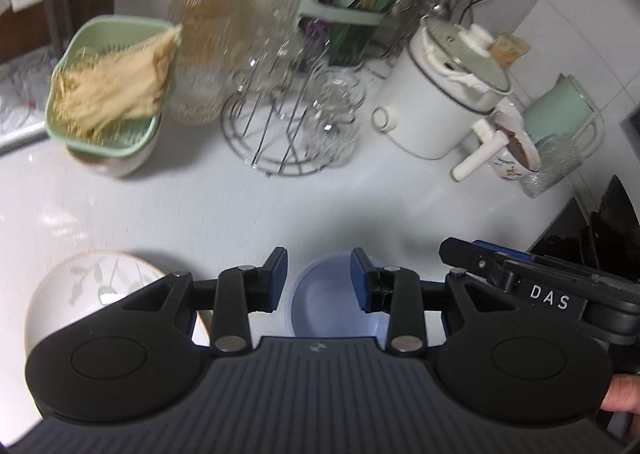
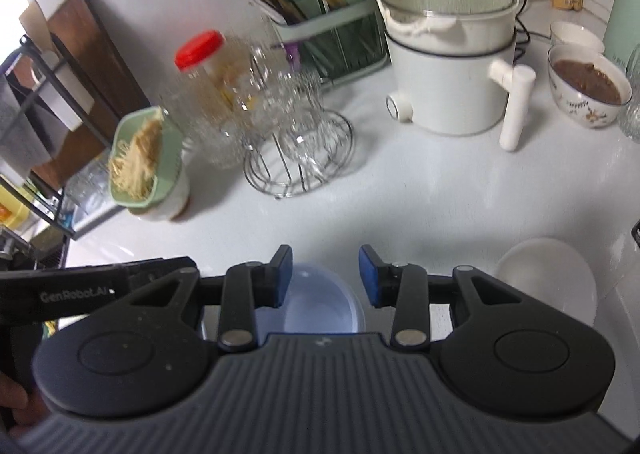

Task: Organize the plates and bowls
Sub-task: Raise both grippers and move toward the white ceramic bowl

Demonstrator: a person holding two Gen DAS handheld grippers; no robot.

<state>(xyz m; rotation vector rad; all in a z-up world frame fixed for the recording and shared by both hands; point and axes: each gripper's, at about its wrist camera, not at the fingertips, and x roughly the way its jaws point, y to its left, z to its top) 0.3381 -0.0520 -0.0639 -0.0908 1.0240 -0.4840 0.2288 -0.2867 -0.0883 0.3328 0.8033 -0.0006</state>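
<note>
far left in the left wrist view, a white plate with a leaf pattern (image 1: 96, 290) lies flat on the white counter (image 1: 280, 205), its near edge tucked under the gripper body. up behind it a green strainer basket (image 1: 108, 85) heaped with pale noodles sits on top of a white bowl (image 1: 116, 165), and just beside that stands a clear jar with a red lid (image 1: 206, 41). moving along, a wire rack (image 1: 276, 125) hung with clear glasses, then the green utensil holder (image 1: 340, 13) bristling with chopsticks. centre now: the left gripper (image 1: 318, 280) has its jaws parted with nothing between the blue pads, and the pale blue bowl (image 1: 332, 302) sits on the counter right below that gap, not touched. the right gripper (image 2: 325, 278) in its own view is just the same, jaws apart and empty, poised over that same blue bowl (image 2: 316, 302); its black arm also pokes in at the right of the left view. on to the right, the white electric pot (image 2: 448, 65) with a glass lid, its handle sticking out toward a patterned bowl of brown food (image 2: 588, 87). lower right, a plain white bowl (image 2: 548, 278) rests on the counter, well apart from the blue one.
</note>
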